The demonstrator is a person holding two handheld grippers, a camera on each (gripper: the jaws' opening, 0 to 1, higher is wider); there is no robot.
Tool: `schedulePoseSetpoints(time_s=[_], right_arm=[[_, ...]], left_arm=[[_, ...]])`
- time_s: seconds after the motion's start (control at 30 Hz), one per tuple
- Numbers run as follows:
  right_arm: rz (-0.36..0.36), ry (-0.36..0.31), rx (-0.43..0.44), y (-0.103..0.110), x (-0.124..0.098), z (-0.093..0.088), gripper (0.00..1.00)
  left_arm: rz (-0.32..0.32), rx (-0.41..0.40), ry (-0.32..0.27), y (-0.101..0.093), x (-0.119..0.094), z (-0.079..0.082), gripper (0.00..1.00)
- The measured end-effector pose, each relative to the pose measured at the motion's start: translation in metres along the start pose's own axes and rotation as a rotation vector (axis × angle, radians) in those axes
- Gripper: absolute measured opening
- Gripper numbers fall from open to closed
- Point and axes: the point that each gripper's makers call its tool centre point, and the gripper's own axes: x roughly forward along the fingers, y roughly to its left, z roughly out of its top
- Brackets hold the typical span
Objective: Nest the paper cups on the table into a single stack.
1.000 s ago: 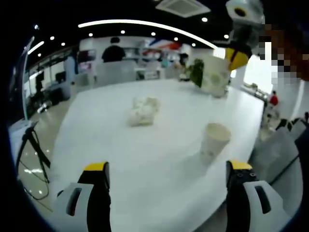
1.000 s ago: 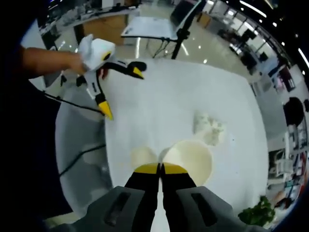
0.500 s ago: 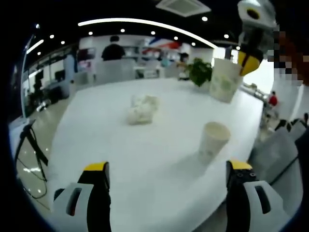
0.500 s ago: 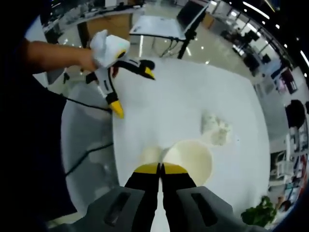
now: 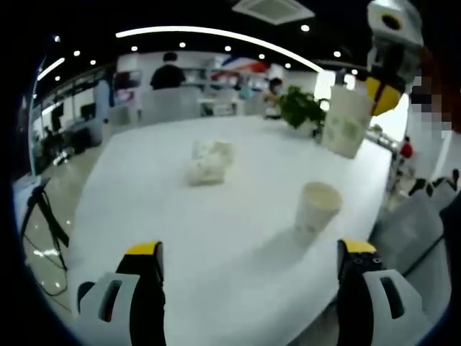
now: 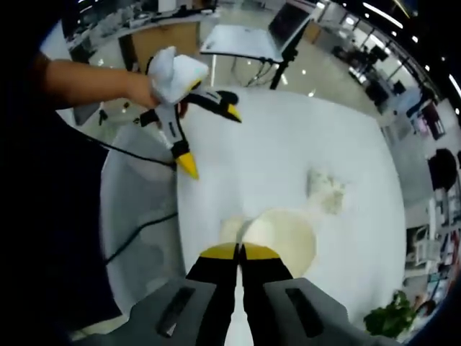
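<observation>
In the right gripper view the right tongs (image 6: 239, 251) are pinching together on the rim of the held cup (image 6: 279, 240), low in the frame's centre, directly over the standing cup (image 6: 229, 231) on the white bench (image 6: 288, 155). The thin one-sided grip is risking a tilt, so the rims could be catching or tipping the lower cup. Farther off, upper left, the left tongs (image 6: 209, 133) are hanging apart and empty, and crumpled paper (image 6: 325, 189) is lying beyond.

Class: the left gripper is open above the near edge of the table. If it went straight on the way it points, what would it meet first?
Probably the crumpled paper mid-table, roughly ahead of the left gripper. The standing cup sits right of that line, though depth is unclear.
</observation>
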Motion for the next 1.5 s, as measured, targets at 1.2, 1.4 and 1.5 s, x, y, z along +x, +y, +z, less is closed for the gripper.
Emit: schedulePoseSetpoints(time_s=[1.2,1.4,1.5], right_arm=[[0.024,0.037,0.063,0.015,0.075,-0.029,0.0],[0.021,0.049,0.069,0.017,0.086,-0.036,0.0],[0.022,0.054,0.069,0.016,0.089,-0.037,0.0]], left_arm=[[0.004,-0.002,0.019,-0.004,-0.003,-0.008,0.98],[0.008,0.0,0.016,-0.002,-0.004,-0.006,0.98],[0.01,-0.001,0.011,-0.001,-0.004,-0.004,0.98]])
